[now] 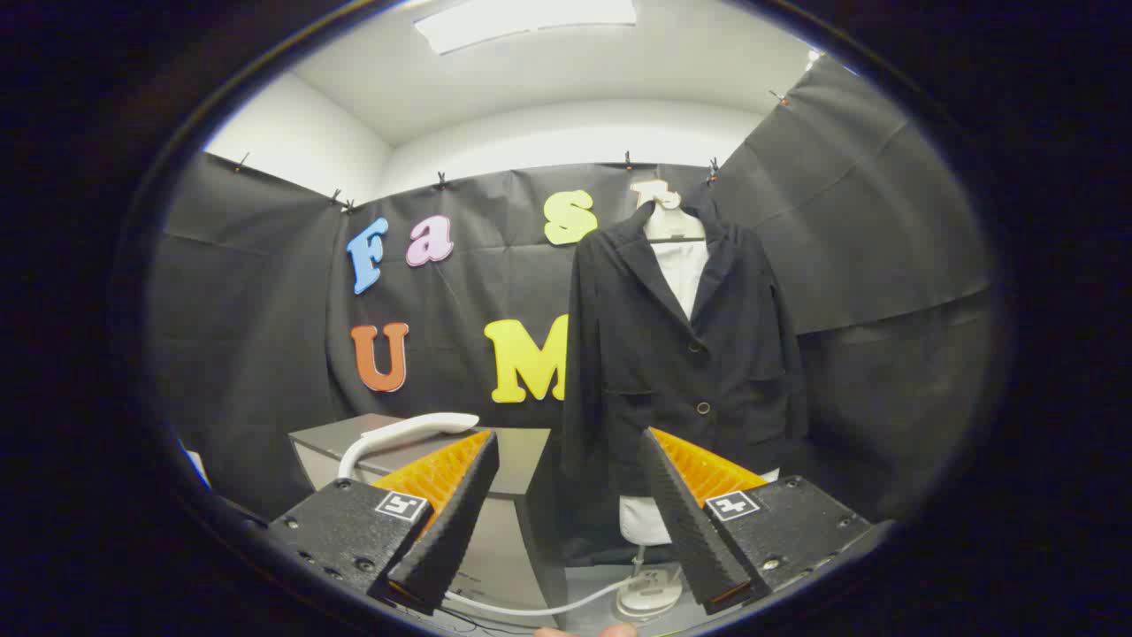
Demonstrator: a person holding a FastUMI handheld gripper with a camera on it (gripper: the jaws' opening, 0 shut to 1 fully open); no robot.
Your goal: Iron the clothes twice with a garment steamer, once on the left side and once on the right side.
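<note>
Gripper (566,478) fingers spread apart, holding nothing; jacket (681,354) hangs just beyond them, steamer (407,431) on table (522,460) at left.

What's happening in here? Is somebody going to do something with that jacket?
A person is holding a gripper out toward a dark jacket that hangs on a hanger over a white shirt. The fingers are spread open and hold nothing. The white garment steamer lies on a grey table, just beyond the left finger, untouched. So no ironing has begun; picking up the steamer probably comes next.
</note>
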